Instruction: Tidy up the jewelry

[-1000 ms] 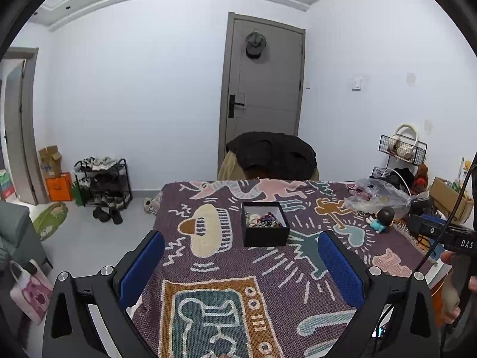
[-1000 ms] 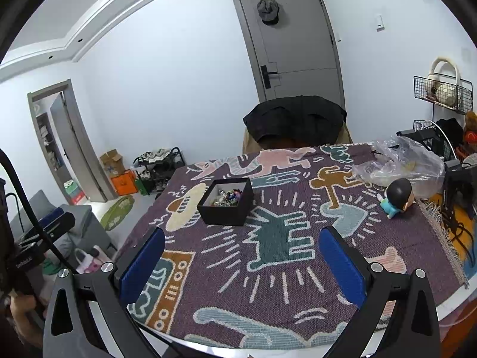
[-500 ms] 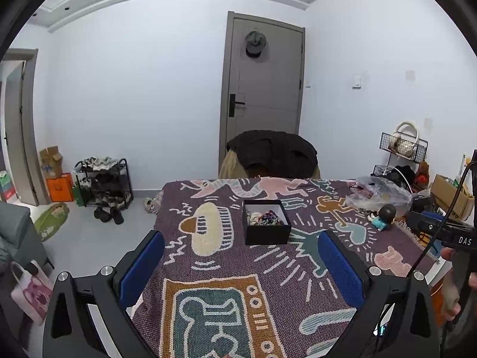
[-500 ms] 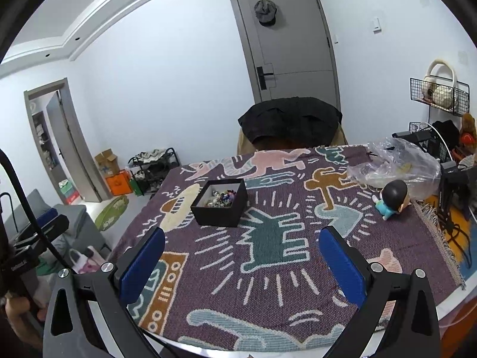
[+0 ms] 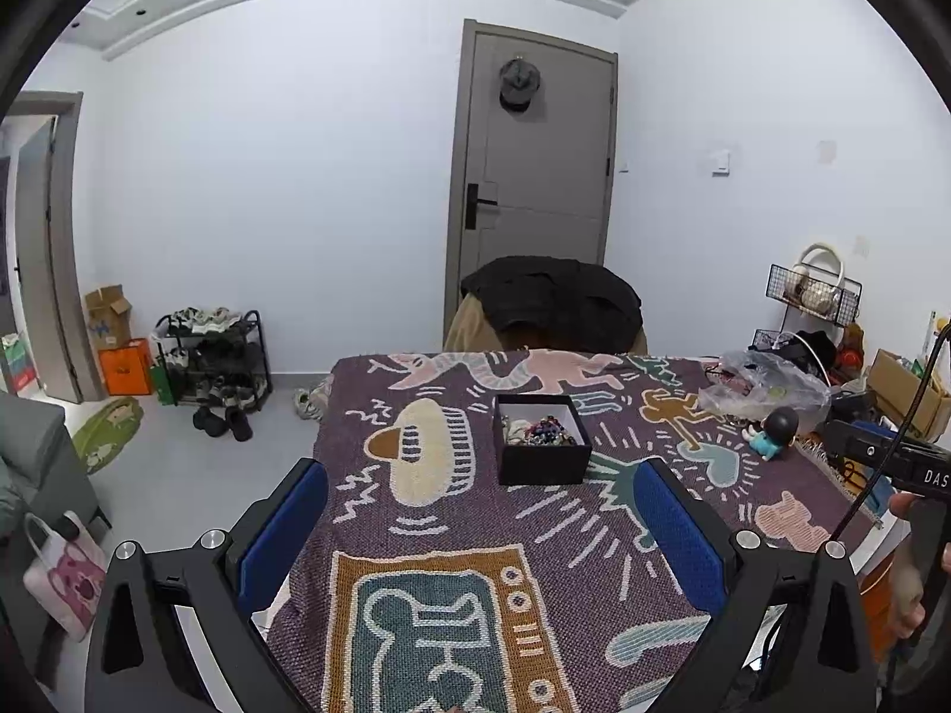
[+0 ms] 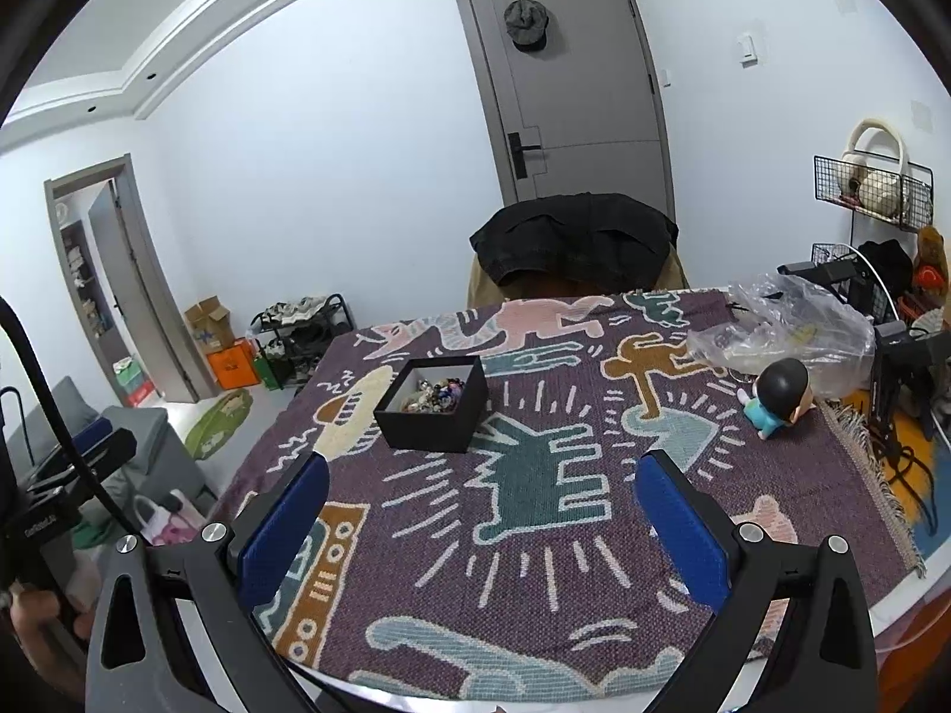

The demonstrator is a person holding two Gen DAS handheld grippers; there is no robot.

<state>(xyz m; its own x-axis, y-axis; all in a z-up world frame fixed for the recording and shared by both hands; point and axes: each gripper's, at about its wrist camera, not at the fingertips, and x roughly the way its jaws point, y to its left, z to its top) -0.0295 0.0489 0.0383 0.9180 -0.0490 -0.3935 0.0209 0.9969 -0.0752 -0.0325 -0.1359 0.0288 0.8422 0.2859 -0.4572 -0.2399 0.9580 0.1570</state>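
A black open box (image 5: 541, 445) holding a heap of mixed beaded jewelry (image 5: 544, 431) sits near the middle of a table covered by a purple patterned cloth (image 5: 452, 540). It also shows in the right wrist view (image 6: 434, 410), with the jewelry (image 6: 437, 395) inside. My left gripper (image 5: 478, 532) is open and empty, held above the near part of the table, short of the box. My right gripper (image 6: 481, 529) is open and empty, to the right of and nearer than the box.
A crumpled clear plastic bag (image 6: 784, 333) and a small doll with a black head (image 6: 775, 395) lie at the table's right side. A chair draped with a black jacket (image 5: 553, 303) stands behind the table. Cables and gear (image 6: 903, 368) sit beyond the right edge.
Both grippers have shifted slightly, so the box sits a little differently in each view. Both stay open and empty.
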